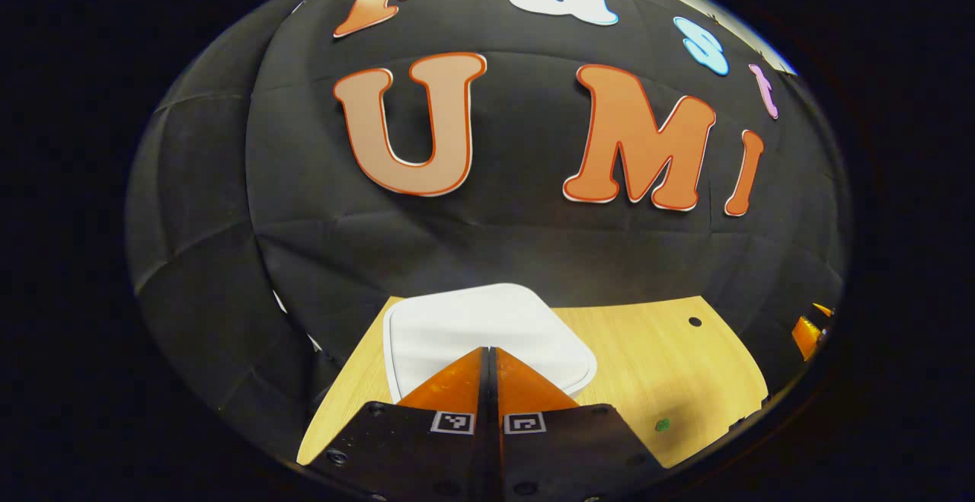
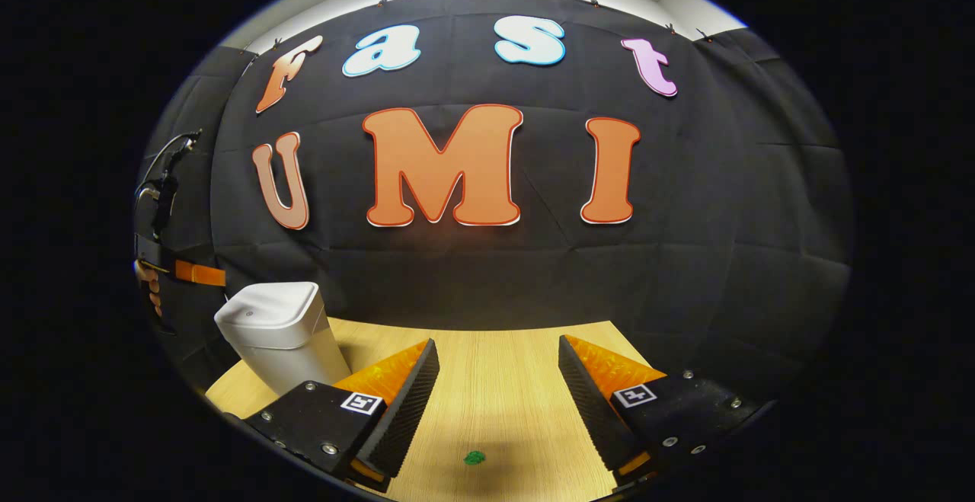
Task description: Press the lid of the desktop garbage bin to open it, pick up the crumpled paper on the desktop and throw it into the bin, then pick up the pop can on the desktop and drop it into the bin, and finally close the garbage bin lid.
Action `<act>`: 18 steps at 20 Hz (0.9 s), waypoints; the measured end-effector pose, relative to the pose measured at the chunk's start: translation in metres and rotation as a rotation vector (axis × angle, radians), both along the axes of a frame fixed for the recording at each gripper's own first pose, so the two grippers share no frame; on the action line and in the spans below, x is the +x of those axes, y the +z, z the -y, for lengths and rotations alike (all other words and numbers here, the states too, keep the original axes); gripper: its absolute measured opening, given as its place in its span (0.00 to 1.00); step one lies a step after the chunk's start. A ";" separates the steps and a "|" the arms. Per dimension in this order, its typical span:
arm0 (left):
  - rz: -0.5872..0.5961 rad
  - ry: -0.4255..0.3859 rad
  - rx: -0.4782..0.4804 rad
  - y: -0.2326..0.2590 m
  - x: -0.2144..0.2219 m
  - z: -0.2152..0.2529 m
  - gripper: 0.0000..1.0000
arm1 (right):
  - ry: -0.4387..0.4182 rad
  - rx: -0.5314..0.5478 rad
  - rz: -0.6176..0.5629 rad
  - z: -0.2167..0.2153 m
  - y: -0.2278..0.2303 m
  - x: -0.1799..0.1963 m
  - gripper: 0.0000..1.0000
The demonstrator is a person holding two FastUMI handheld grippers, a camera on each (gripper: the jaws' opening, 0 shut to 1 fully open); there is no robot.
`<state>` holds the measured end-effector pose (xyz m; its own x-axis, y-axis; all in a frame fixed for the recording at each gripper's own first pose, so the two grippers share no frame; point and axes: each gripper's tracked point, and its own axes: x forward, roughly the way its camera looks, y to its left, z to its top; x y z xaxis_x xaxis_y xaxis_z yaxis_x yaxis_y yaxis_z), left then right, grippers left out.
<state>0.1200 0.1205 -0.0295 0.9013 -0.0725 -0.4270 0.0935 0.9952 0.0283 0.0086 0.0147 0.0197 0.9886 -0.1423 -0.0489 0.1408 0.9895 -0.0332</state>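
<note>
Left gripper (image 1: 490, 351) closed, empty, just above white plastic bin's shut lid (image 1: 457, 319); right gripper (image 2: 499, 369) wide over wooden worktop (image 2: 495, 418).

A pale wooden surface (image 2: 495, 380) stands against the black cloth wall (image 2: 724, 258); on it, near its front edge, lies a small green speck (image 2: 474, 457), maybe a sticker.

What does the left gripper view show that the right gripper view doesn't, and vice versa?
Left gripper view: the white plastic desktop bin's closed lid from above, the left gripper shut over it, a small dark hole in the light wooden table. Right gripper view: the bin's side wall, the right gripper open above the table. Both: bin, table, a small green speck.
</note>
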 end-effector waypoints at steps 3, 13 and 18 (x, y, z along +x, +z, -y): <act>-0.039 -0.011 0.005 -0.019 0.003 0.000 0.00 | -0.007 -0.001 -0.011 0.001 -0.005 0.000 0.94; -0.168 -0.050 0.106 -0.058 -0.005 0.001 0.00 | 0.006 0.014 -0.035 -0.004 -0.011 0.005 0.94; -0.129 -0.060 0.024 -0.058 0.002 -0.001 0.00 | 0.018 0.021 -0.062 -0.008 -0.018 0.008 0.94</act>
<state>0.1218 0.1212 -0.0875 0.8330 -0.1128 -0.5416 0.1571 0.9869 0.0361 0.0165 0.0230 0.0016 0.9859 -0.1227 -0.1134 0.1211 0.9924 -0.0206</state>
